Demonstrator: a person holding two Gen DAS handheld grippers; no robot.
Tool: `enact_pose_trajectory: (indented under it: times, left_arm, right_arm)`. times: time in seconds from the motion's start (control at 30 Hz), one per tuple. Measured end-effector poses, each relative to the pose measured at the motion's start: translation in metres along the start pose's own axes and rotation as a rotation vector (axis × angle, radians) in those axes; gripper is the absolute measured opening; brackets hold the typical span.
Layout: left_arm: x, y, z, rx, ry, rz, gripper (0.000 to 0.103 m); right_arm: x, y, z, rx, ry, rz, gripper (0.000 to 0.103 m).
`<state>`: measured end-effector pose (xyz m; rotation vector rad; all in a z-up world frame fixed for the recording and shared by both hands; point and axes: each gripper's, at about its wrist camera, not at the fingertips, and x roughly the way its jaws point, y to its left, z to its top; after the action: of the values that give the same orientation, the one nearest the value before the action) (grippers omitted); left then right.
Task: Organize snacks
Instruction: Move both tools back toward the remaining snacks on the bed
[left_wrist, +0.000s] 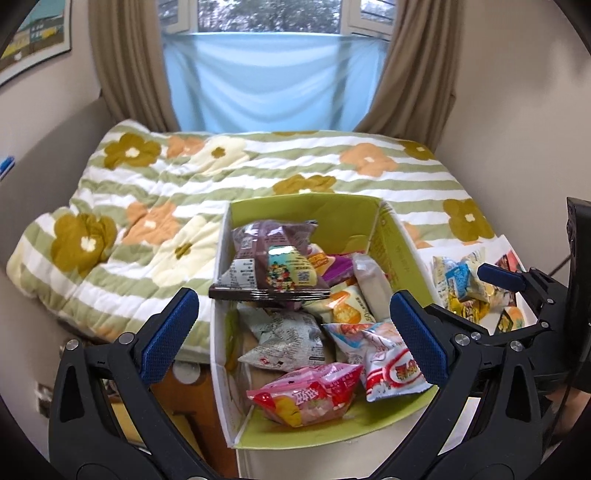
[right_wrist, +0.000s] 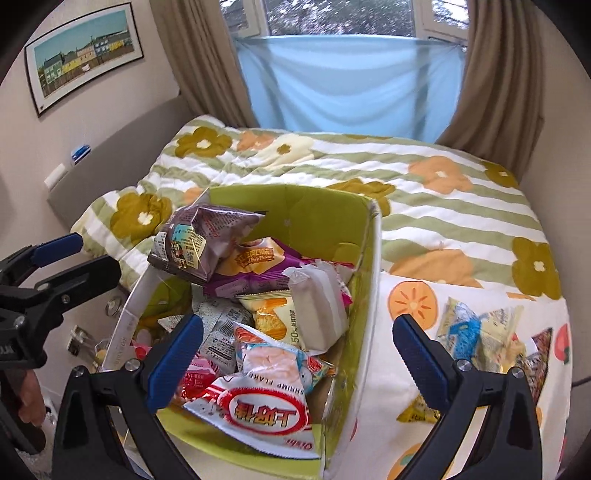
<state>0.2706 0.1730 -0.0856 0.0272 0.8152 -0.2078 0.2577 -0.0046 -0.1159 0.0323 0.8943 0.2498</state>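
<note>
Your left tongs (left_wrist: 295, 339) stand wide with nothing between the blue pads, poised above the near end of the lime-green cardboard box (left_wrist: 332, 210). Your right tongs (right_wrist: 299, 358) also gape wide and empty, over the box's near right corner.

The box sits on a white cloth printed with orange fruit slices (right_wrist: 413, 299), its long axis running away from you toward the bed with the green-striped flowered quilt (left_wrist: 147, 192). Its left wall lies at the cloth's left edge.

Inside the box, the red-and-white foil packet (right_wrist: 258, 413) nearest you reads "SHRIMP FLAKES", upside down in the right view, its long axis across the box. A purple-and-orange packet (right_wrist: 258, 262) further back shows "Pork Flavor". A pale yellow cracker packet (right_wrist: 273, 314) carries "50%". A dark brown packet with a bright sticker (left_wrist: 269, 266) leans on the far left rim. A pink packet (left_wrist: 306, 391) lies at the near end; its writing is not legible to me.

Loose packets, one blue-and-yellow (right_wrist: 476, 328), lie on the cloth right of the box.
</note>
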Motion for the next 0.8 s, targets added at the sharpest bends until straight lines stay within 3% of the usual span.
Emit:
enact_pose_trajectory:
  times: [0.33, 0.8]
  left_arm:
    - [-0.003, -0.046, -0.005, 0.014, 0.012, -0.061, 0.102]
    - [0.016, -0.194, -0.015, -0.012, 0.066, -0.08, 0.102]
  right_arm:
    - [-0.041, -0.038, -0.02, 0.072, -0.076, -0.038, 0.102]
    - [-0.101, -0.188, -0.051, 0.096, -0.026, -0.069, 0.102]
